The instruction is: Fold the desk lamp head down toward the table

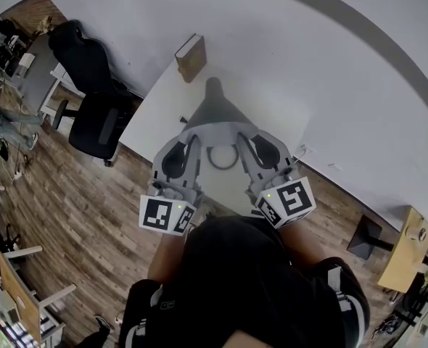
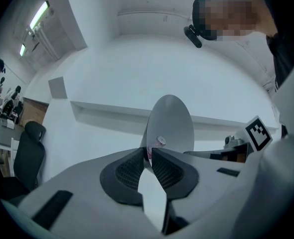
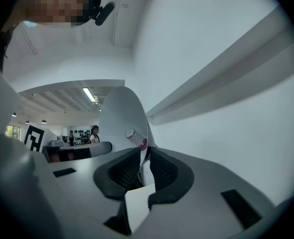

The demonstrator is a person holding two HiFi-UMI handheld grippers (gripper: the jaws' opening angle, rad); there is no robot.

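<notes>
Both jaws narrow. My left gripper (image 2: 149, 153) and right gripper (image 3: 143, 156) each pinch the lamp head (image 2: 169, 126) by its thin lower edge. It stands upright over the table (image 1: 156, 107), straight ahead, equally near both hands.

Book (image 1: 191, 56) well beyond lamp head (image 2: 169, 119)

The left gripper (image 2: 149, 152) and the right gripper (image 3: 144, 154) are built alike: smooth pale grey shells with rounded shoulders and dark rectangular slots, their jaws lined with black ribbed pads (image 2: 129, 173). Each carries a white marker cube (image 1: 167, 214) printed with black squares — a small green light (image 1: 179, 206) glows on it. The person wears a black top (image 1: 236, 267) with white stripes (image 1: 336, 278) at the sides.
</notes>
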